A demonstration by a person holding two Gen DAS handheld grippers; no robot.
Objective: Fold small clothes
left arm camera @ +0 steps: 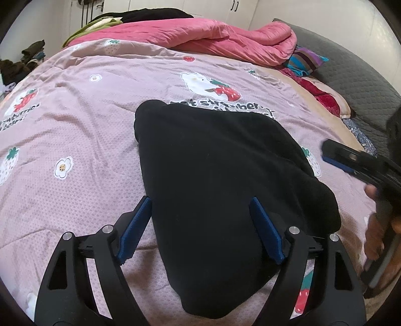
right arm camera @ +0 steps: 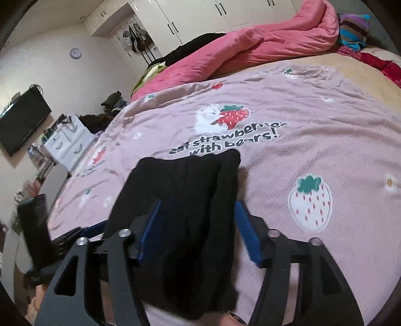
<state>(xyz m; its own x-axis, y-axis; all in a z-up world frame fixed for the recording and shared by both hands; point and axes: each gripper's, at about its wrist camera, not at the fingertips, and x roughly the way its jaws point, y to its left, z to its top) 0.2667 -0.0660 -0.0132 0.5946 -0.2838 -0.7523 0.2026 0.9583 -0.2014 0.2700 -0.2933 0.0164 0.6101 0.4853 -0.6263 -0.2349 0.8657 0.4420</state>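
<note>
Black garment [left arm camera: 225, 188] lies folded on the bedspread [left arm camera: 75, 125] between the released jaws of left gripper [left arm camera: 200, 225] and right gripper [right arm camera: 198, 225]; a pad snagging the loose cloth could reopen the fold.

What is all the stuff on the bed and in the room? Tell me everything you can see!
black garment: one, black, folded on the bedspread between both grippers' open fingers
bedspread: one, pink with strawberries and bears, covering the bed
quilt: one, bright pink, bunched at the far side
striped cloth: one, purple, blue and dark, beside the quilt
wardrobe: one, white, far wall
wall clock: one, pale purple, on the wall
screen: one, black, on the wall
drawer unit: one, white, beside the bed
left gripper: one, black with blue pads, open
right gripper: one, black with blue pads, open
</note>
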